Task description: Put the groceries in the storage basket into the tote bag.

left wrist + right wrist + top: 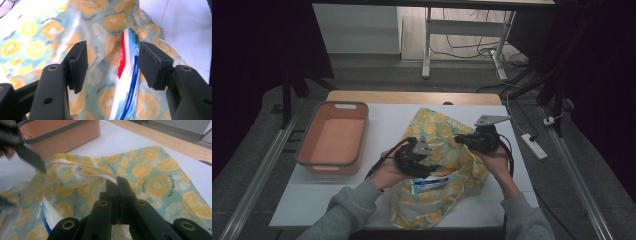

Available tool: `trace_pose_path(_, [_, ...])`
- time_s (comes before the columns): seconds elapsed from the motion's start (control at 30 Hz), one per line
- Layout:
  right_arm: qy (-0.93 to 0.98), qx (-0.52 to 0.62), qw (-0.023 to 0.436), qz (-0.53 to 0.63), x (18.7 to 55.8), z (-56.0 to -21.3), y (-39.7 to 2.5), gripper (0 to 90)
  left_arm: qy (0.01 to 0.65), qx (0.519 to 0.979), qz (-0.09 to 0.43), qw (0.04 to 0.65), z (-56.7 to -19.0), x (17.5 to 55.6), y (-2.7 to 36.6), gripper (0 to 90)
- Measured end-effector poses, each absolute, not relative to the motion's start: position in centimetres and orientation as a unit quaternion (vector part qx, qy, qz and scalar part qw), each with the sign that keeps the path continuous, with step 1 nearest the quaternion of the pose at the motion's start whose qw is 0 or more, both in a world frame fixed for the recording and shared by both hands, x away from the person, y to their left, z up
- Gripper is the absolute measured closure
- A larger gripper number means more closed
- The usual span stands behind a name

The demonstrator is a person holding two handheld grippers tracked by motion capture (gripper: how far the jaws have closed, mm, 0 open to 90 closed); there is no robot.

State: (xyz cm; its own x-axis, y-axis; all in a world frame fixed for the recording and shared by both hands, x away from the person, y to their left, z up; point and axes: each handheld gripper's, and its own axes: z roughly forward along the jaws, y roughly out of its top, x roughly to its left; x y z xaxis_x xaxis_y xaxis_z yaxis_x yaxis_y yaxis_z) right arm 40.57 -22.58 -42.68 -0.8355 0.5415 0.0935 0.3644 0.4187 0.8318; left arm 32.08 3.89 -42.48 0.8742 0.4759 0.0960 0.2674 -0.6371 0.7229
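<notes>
A cloth bag [447, 150] printed with orange slices lies on the white table [382, 120], its mouth held up. A red, white and blue toothpaste tube [432, 183] pokes out of the mouth. My left gripper [426, 170] hovers over the tube, open, and the tube [127, 75] runs between and below its jaws in the left gripper view [112, 65]. My right gripper [459, 140] is shut on the bag's pale rim strap [87, 176], lifting it, in the right gripper view [117, 182]. The tube's end [47, 217] shows there at lower left.
A pink basket [334, 135] with a grey rim stands empty at the table's left, also seen in the right gripper view [62, 135]. The wooden table edge [412, 97] lies beyond the bag. A power strip [534, 146] hangs off the right side.
</notes>
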Motion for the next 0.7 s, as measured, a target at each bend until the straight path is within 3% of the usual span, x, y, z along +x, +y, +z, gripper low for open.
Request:
trace_pose_path(0.3, [0.84,0.275,0.095,0.458,40.5,-43.1,-22.7,88.6,0.285,0.863,0.137,0.394,-42.7,33.3,10.0,39.5])
trace_pose_path(0.7, [0.837,0.274,0.103,0.461,39.1,-43.2,-23.4,88.6,0.331,0.852,0.123,0.387,-44.0,32.6,14.0,39.1])
